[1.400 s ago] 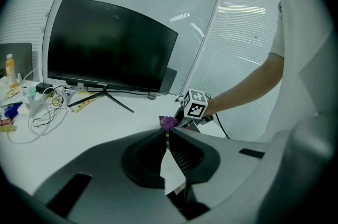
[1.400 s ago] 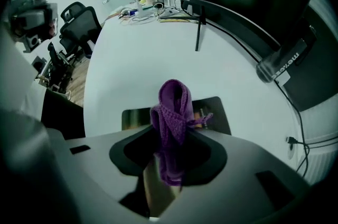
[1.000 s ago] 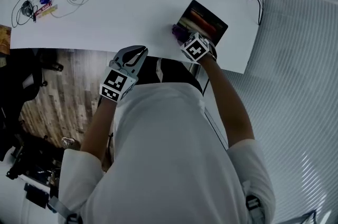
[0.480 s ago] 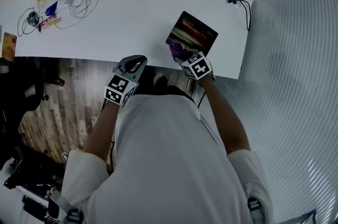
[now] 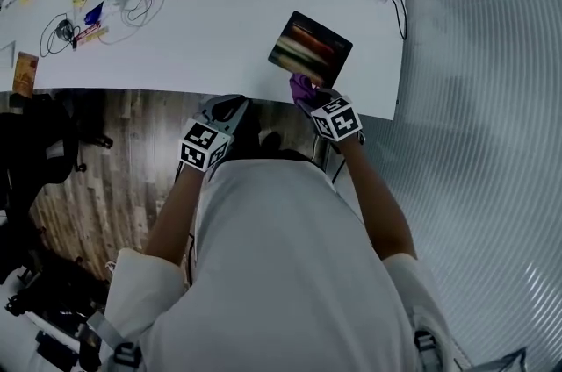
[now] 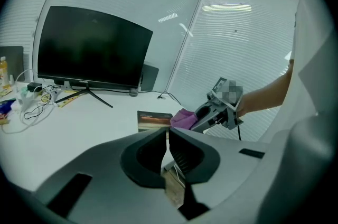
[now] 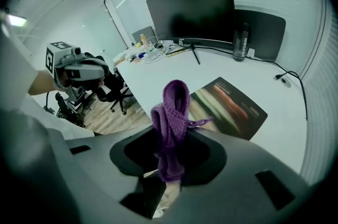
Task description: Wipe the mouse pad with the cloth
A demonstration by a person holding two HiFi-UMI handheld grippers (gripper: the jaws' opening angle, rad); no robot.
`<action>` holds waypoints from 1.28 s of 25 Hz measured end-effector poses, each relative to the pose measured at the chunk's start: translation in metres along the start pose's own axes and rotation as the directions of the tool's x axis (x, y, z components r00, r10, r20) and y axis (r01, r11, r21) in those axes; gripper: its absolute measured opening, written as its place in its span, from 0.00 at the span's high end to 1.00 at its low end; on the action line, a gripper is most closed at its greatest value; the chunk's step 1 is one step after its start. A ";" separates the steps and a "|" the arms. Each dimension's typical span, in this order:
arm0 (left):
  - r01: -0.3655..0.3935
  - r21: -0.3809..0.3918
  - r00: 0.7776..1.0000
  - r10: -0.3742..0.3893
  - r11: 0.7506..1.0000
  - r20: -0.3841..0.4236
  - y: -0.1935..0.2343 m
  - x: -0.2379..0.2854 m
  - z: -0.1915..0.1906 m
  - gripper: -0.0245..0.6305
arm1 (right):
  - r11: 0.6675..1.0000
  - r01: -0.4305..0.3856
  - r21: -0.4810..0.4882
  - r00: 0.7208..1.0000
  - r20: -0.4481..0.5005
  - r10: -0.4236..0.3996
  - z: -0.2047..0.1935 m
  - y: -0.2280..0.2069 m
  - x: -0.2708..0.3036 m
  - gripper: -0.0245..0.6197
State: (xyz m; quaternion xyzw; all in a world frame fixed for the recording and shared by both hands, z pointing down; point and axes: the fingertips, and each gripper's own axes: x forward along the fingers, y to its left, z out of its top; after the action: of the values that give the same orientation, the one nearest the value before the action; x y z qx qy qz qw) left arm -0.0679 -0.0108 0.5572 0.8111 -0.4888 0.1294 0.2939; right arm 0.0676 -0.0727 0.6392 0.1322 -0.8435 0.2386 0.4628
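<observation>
Right gripper view, cloth point(image 7: 172, 105) clamped in right gripper point(image 7: 169, 138), mouse pad point(image 7: 232, 106) beyond

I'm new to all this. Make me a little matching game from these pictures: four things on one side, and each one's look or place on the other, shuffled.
1. cloth
2. mouse pad
3. left claw
4. monitor

A. lying flat on the white desk
B. shut, holding nothing
C. purple, pinched in the right claw
D. dark screen, standing at the back

Pairs: 1-C, 2-A, 3-B, 4-D
</observation>
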 end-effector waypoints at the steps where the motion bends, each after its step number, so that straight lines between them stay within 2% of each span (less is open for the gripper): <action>1: -0.002 0.001 1.000 0.002 1.000 -0.002 -0.006 -0.001 -0.003 0.92 | 1.000 0.003 0.003 1.000 0.010 -0.003 -0.006 0.002 -0.006 0.74; 9: -0.037 -0.014 0.999 0.037 0.999 0.039 -0.056 -0.022 -0.006 0.92 | 0.997 0.018 0.072 0.991 0.127 -0.027 -0.041 0.009 -0.050 0.74; 17: -0.061 -0.006 0.995 0.062 0.998 0.083 -0.079 -0.046 -0.004 0.92 | 0.993 0.046 0.111 0.972 0.224 -0.070 -0.059 0.018 -0.088 0.74; 26: -0.051 -0.006 0.988 0.051 0.999 0.146 -0.070 -0.085 0.018 0.92 | 0.969 0.128 0.213 0.926 0.325 -0.194 -0.055 0.021 -0.141 0.74; 32: -0.036 0.020 0.981 0.032 0.999 0.193 -0.057 -0.125 0.046 0.92 | 0.948 0.191 0.256 0.875 0.394 -0.283 -0.038 0.041 -0.174 0.74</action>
State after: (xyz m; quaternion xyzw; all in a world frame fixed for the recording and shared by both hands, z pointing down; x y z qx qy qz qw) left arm -0.0834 0.0713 0.4390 0.8147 -0.5272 0.0612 0.2336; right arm 0.1704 -0.0175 0.4986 0.3318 -0.8713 0.2324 0.2770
